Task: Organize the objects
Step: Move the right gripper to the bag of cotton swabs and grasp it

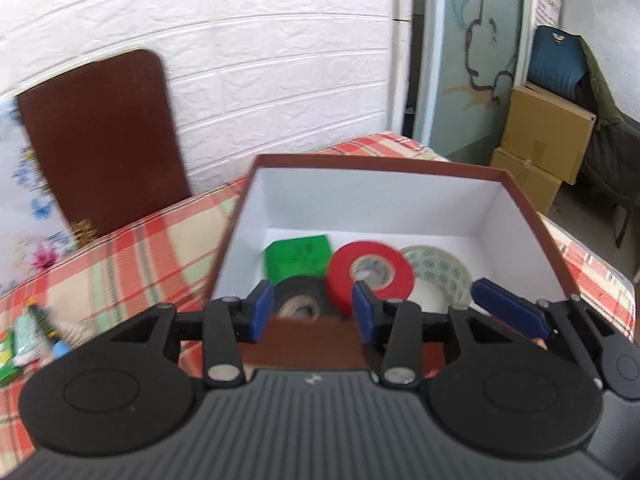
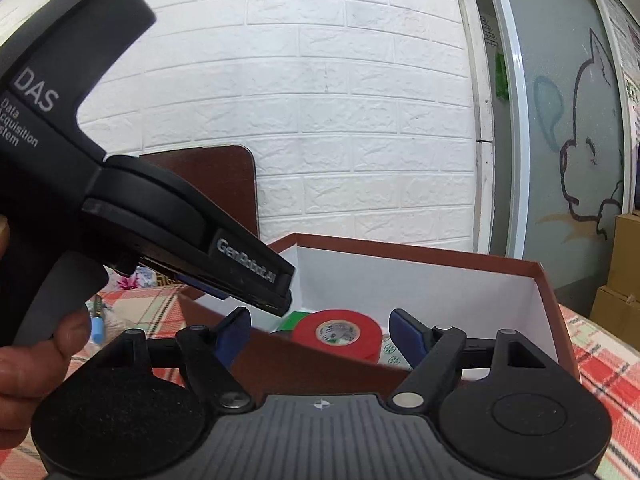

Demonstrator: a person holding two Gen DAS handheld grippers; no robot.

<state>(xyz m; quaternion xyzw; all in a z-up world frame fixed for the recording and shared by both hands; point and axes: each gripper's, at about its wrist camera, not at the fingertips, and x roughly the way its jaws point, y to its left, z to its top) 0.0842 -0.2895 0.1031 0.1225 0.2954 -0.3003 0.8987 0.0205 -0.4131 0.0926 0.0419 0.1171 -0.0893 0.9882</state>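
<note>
A brown box (image 1: pixel 532 216) with a white inside stands on the checked tablecloth. In it lie a red tape roll (image 1: pixel 370 276), a black tape roll (image 1: pixel 298 300), a clear patterned tape roll (image 1: pixel 438 276) and a green piece (image 1: pixel 298 258). My left gripper (image 1: pixel 312 312) hovers open over the box's near wall, just above the black roll. A blue finger (image 1: pixel 508 308) of the other gripper shows at its right. My right gripper (image 2: pixel 320 340) is open and empty at the box's near wall (image 2: pixel 304 364), with the red roll (image 2: pixel 336 334) ahead. The left gripper's body (image 2: pixel 172 232) crosses the right wrist view.
Small packets and a tube (image 1: pixel 34 332) lie on the tablecloth (image 1: pixel 132 264) at the left. A dark brown board (image 1: pixel 100 140) leans on the white brick wall. Cardboard boxes (image 1: pixel 544 140) stand on the floor at the right, beyond the table's edge.
</note>
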